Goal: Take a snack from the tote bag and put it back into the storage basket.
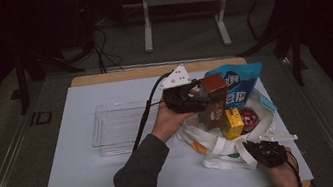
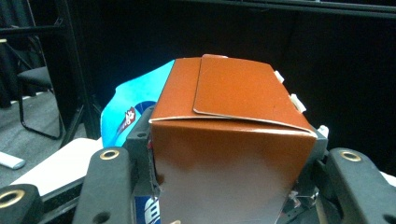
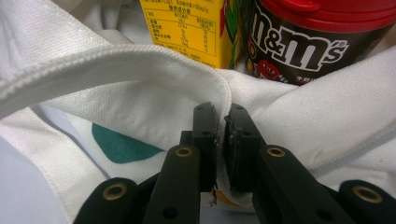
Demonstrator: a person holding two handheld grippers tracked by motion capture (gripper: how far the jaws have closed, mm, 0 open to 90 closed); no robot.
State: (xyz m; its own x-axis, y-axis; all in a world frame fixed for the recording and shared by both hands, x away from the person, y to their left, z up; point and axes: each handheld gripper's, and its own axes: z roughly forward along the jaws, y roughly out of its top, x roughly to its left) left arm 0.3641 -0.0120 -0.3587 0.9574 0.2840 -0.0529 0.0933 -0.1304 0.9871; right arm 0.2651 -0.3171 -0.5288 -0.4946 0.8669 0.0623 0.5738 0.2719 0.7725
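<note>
- Left tongs [image 1: 194,95] clamp a brown carton [image 1: 215,101] between their jaws; in the left gripper view the carton [image 2: 231,154] sits tight between both black jaws, its folded top flap facing the camera.
- Left hand [image 1: 171,118] reaches in from 6 o'clock, sleeve along the forearm, and holds the carton raised above the white tote bag [image 1: 219,148], toward 12 o'clock of the counter's middle.
- Right tongs [image 1: 265,151] lie at about 5 o'clock on the counter [image 1: 93,186], held low by the right hand [image 1: 283,173] near the front edge.
- Right tongs' jaws stand nearly together, pinching the bag's white hem; in the right gripper view the cloth [image 3: 154,79] folds into the narrow gap between them.
- Tote bag lies open and holds a yellow drink carton [image 1: 233,123] and a red-lidded M&M's tub [image 1: 249,118], side by side and touching.
- Blue snack pouch [image 1: 236,82] stands at the bag's 12 o'clock end, just behind the brown carton.
- Clear plastic tray [image 1: 114,127] rests at 9 o'clock of the bag, well apart from it.
</note>
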